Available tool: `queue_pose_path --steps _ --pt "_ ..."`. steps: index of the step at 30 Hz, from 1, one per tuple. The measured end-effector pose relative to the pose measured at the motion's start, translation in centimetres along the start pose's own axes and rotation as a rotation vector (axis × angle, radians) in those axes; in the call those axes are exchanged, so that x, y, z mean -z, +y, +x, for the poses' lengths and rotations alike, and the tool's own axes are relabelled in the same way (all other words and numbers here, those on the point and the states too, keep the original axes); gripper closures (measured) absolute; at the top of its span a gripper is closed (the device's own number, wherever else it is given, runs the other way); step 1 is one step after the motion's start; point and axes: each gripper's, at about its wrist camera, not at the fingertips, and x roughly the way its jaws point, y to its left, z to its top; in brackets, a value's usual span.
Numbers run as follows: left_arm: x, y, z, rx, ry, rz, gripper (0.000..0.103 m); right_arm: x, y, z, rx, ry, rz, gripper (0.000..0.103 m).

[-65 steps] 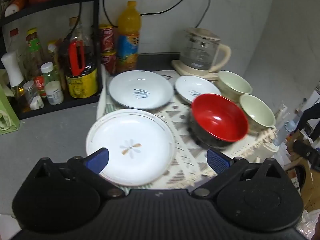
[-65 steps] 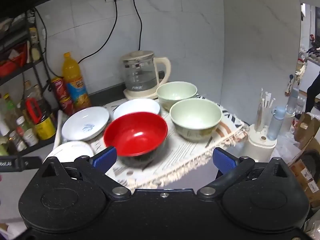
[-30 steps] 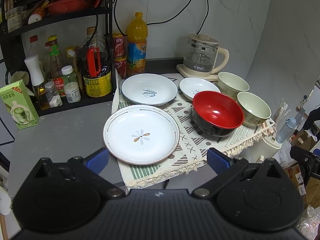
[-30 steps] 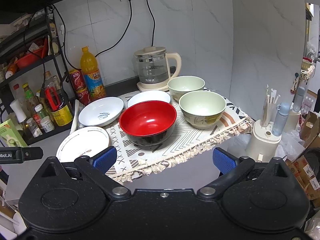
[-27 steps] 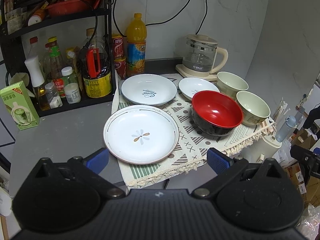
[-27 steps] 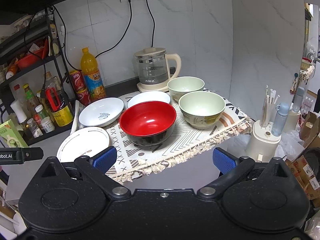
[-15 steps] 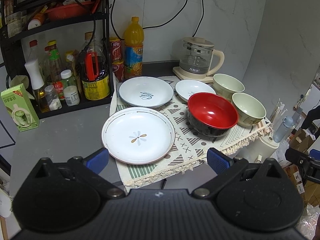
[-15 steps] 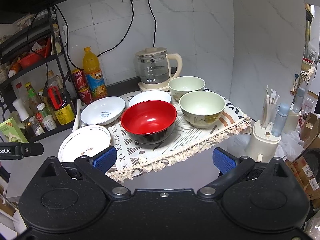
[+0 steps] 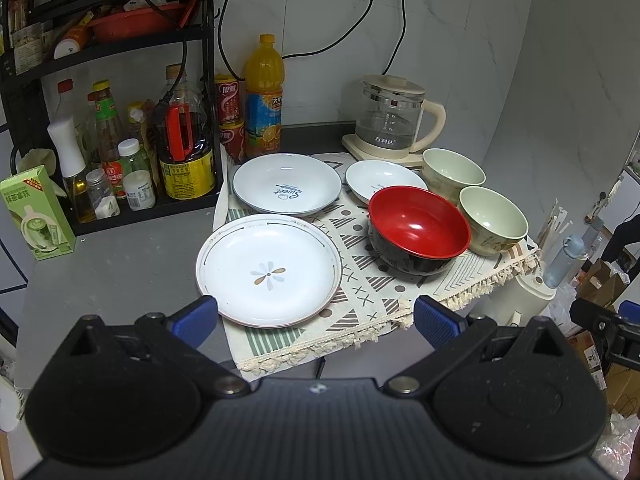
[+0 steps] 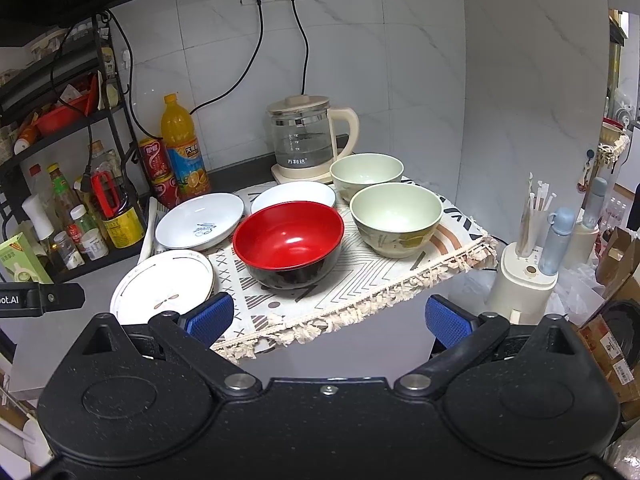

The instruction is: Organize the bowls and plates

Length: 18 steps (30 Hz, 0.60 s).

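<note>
On a patterned cloth (image 9: 372,300) lie a white plate with a flower (image 9: 269,270), a white plate with blue writing (image 9: 287,189), a small white dish (image 9: 385,179), a red bowl (image 9: 418,227) and two pale green bowls (image 9: 493,215) (image 9: 453,169). My left gripper (image 9: 316,316) is open and empty, held back from the flower plate. My right gripper (image 10: 328,318) is open and empty, in front of the red bowl (image 10: 289,242) and the near green bowl (image 10: 396,218).
A black rack (image 9: 108,120) with bottles and jars stands at the left. An orange drink bottle (image 9: 263,96) and red cans (image 9: 228,120) stand behind the plates. A glass kettle (image 9: 394,118) stands at the back. A white appliance with bottles (image 10: 528,276) stands off the counter's right edge.
Both grippers have pulled back and up from the dishes, so the counter shows smaller and more of the rack and wall is in view. No dish has moved.
</note>
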Motion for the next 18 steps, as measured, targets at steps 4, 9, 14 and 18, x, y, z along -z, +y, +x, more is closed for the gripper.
queue_pose_path --steps 4,9,14,18 --pt "0.04 0.02 -0.01 -0.001 -0.001 0.000 0.000 0.04 0.02 -0.02 0.001 0.000 -0.001 0.000" --pt "0.12 -0.26 0.08 -0.002 0.001 -0.002 0.000 0.15 -0.14 0.00 -0.001 0.004 -0.003 0.000" --pt "0.12 -0.47 0.06 -0.007 0.010 -0.006 0.000 0.07 -0.53 0.21 -0.004 0.011 0.005 0.000" --pt "0.05 -0.70 0.06 -0.010 0.014 -0.016 0.000 0.07 -0.96 0.41 -0.003 0.012 0.005 0.000"
